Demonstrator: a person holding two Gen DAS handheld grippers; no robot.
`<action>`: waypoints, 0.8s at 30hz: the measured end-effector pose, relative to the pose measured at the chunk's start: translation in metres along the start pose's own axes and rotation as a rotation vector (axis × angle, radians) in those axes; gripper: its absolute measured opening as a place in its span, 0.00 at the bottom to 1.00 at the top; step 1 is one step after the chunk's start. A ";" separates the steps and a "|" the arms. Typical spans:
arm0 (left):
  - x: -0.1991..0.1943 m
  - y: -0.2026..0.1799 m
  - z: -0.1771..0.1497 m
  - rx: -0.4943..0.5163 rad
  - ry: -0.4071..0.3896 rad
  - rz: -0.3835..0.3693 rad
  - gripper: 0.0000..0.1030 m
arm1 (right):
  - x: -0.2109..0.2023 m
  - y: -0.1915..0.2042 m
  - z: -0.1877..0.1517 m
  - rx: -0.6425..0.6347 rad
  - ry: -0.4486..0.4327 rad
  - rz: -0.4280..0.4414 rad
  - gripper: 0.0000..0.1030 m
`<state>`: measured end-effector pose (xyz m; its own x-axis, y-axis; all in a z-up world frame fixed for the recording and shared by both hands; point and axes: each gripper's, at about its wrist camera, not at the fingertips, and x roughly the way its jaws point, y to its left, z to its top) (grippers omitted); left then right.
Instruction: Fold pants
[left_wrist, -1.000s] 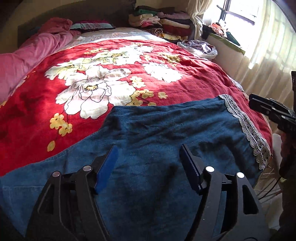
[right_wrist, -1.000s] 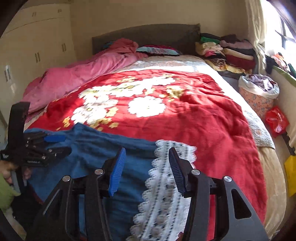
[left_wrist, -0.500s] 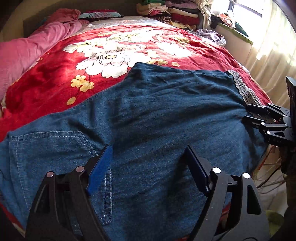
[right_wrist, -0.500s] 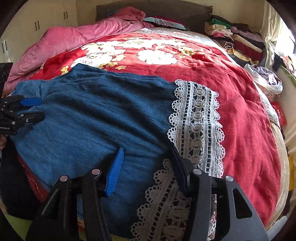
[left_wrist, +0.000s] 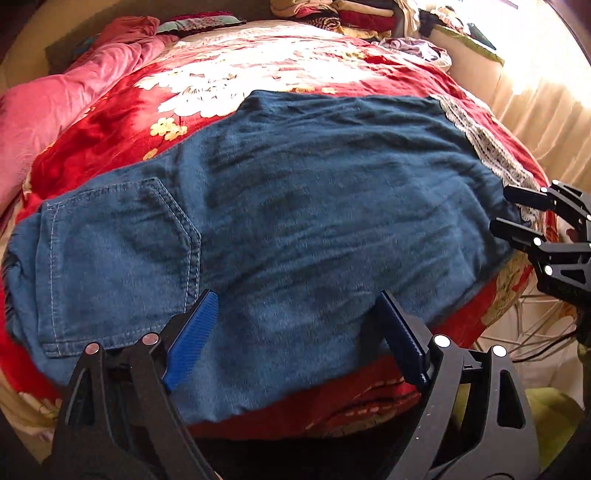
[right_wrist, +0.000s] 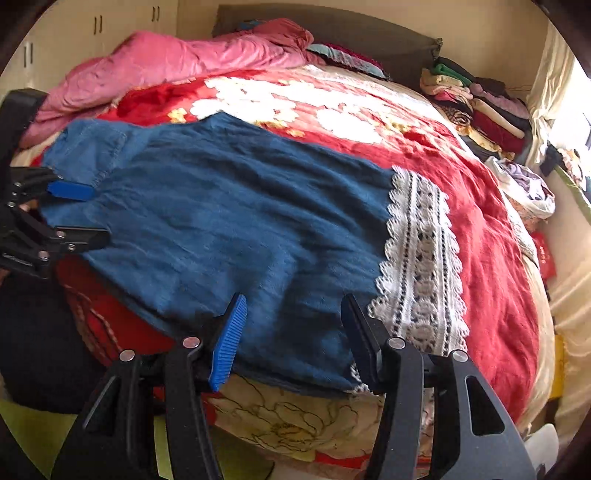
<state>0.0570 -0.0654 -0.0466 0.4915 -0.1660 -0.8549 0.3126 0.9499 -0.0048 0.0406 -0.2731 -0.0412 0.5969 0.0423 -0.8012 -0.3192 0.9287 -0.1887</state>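
Note:
Blue denim pants (left_wrist: 303, 206) lie flat across the red floral blanket (left_wrist: 110, 122), with the back pocket (left_wrist: 122, 251) at the left and a white lace hem (left_wrist: 487, 147) at the right. My left gripper (left_wrist: 295, 325) hovers over the waist end near the bed's front edge. Its jaws are opening, and the cloth lies under them unpinched. In the right wrist view the pants (right_wrist: 240, 221) end in the lace hem (right_wrist: 421, 258). My right gripper (right_wrist: 293, 325) stands open just left of the lace, gripping nothing. Each gripper shows in the other's view: right gripper (left_wrist: 502, 208), left gripper (right_wrist: 96, 213).
A pink quilt (right_wrist: 177, 62) is bunched along the far left of the bed. Stacked folded clothes (right_wrist: 480, 107) sit at the far right by the dark headboard (right_wrist: 332, 29). A bag of clothing (right_wrist: 524, 188) and curtains (left_wrist: 535, 103) flank the right side.
Both views have tilted down and drawn back toward the bed's front edge, so the pants now fill them. The left jaws have spread wider. The right jaws look the same.

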 end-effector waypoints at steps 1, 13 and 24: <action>0.001 -0.002 -0.003 0.007 0.011 0.011 0.78 | 0.007 -0.005 -0.006 0.009 0.051 -0.013 0.50; -0.007 -0.007 -0.005 -0.001 0.006 0.005 0.81 | -0.002 -0.017 -0.026 0.075 0.030 0.059 0.53; -0.027 -0.019 -0.001 0.019 -0.048 -0.011 0.81 | -0.039 -0.028 -0.012 0.167 -0.087 0.117 0.63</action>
<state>0.0367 -0.0791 -0.0239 0.5261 -0.1894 -0.8290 0.3337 0.9427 -0.0036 0.0169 -0.3051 -0.0116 0.6267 0.1785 -0.7585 -0.2683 0.9633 0.0051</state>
